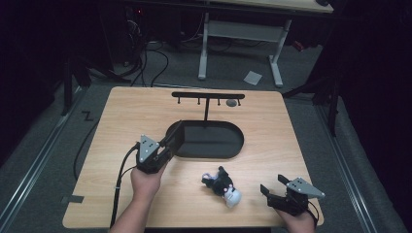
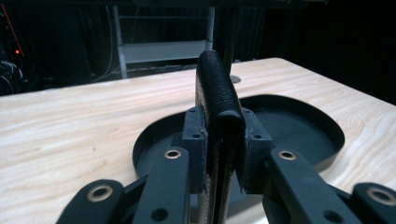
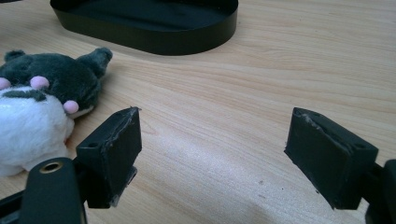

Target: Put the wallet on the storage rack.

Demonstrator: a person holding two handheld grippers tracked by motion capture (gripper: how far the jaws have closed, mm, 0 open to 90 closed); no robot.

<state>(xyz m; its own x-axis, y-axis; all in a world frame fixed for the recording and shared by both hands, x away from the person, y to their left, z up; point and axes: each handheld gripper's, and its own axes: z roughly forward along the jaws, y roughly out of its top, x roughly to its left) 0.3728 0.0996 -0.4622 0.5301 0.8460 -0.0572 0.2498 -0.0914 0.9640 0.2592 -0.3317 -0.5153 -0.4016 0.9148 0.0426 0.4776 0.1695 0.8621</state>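
My left gripper [image 1: 167, 145] is shut on a flat black textured item [image 1: 176, 136], held on edge at the left end of a black oval tray [image 1: 239, 141]. In the left gripper view the item [image 2: 217, 88] stands upright between the jaws of my left gripper [image 2: 224, 135], with the tray [image 2: 329, 140] behind it. My right gripper [image 1: 273, 184] rests near the table's front right, open, with bare wood between its pads. A grey and white plush toy [image 1: 222, 187] lies just left of it. The toy [image 3: 42, 102] sits beside the left jaw of my right gripper [image 3: 229, 140], apart from it.
A black T-shaped rack [image 1: 208, 97] with small hooks stands behind the tray, and a small grey round thing [image 1: 232, 102] lies under its right end. The table's front edge runs close below both hands. A white desk frame [image 1: 240, 31] stands on the floor beyond.
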